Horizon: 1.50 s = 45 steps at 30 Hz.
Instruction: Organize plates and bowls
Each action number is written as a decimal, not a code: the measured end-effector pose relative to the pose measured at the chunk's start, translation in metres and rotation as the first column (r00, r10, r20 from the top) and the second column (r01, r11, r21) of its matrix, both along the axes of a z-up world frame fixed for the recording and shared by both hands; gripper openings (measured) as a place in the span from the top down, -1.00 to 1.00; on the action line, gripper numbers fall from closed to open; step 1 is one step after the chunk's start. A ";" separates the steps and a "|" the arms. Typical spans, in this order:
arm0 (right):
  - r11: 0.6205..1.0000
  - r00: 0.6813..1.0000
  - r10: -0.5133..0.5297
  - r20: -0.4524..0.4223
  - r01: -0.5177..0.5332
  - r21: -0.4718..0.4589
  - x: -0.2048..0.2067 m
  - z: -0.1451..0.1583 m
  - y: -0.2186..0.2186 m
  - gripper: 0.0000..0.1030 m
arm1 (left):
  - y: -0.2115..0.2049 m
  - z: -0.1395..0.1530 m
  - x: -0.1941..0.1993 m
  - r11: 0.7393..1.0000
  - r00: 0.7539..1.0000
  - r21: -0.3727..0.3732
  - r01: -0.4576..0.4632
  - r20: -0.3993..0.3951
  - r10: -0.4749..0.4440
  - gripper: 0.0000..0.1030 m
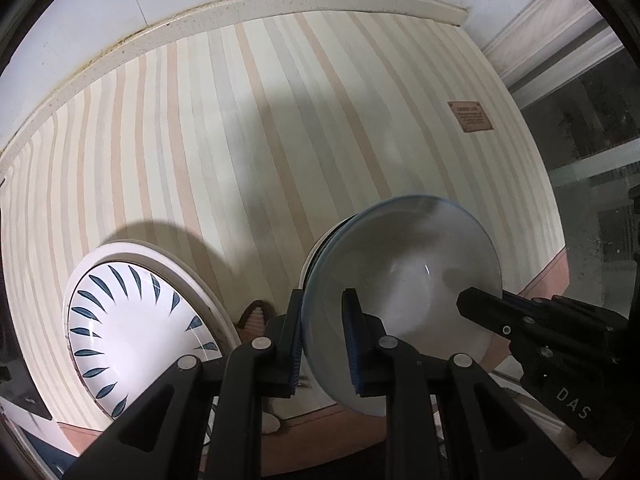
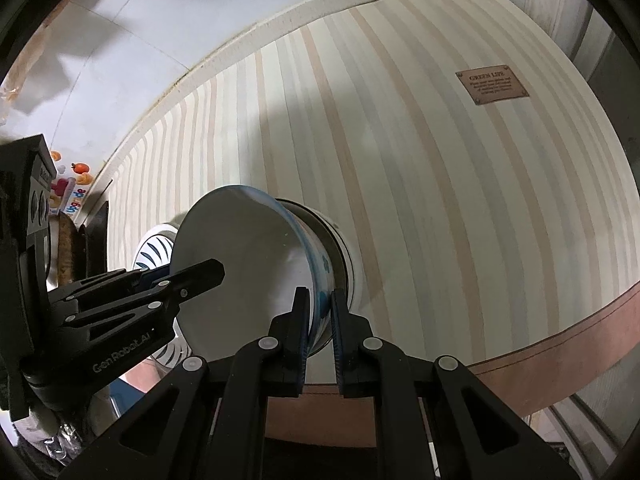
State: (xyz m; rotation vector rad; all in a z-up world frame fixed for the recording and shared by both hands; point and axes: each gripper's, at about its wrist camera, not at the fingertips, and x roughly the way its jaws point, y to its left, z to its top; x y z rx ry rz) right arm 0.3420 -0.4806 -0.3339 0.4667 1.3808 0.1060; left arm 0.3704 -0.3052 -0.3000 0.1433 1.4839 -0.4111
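Note:
A white bowl with a blue rim (image 1: 404, 280) (image 2: 248, 256) is held over a second white bowl (image 2: 344, 256) on the striped table, partly nested into it. My left gripper (image 1: 323, 340) is shut on the bowl's near-left rim. My right gripper (image 2: 320, 320) is shut on the opposite rim; it also shows in the left wrist view (image 1: 480, 304). The left gripper shows in the right wrist view (image 2: 204, 272). A white plate with blue leaf marks (image 1: 132, 332) (image 2: 154, 250) lies on a larger cream plate (image 1: 192, 276) to the left.
The striped tablecloth (image 1: 248, 132) has a brown label (image 1: 469, 116) at the far right. A raised white ledge (image 1: 224, 12) borders the far side. A colourful package (image 2: 70, 196) sits at the far left. The table's brown edge (image 2: 560, 344) is close by.

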 end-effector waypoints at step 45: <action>0.989 0.971 0.036 0.235 -0.001 -0.147 -0.085 0.156 0.027 -0.26 | 0.057 0.147 -0.072 0.993 0.971 -0.115 0.007 0.239 0.020 0.53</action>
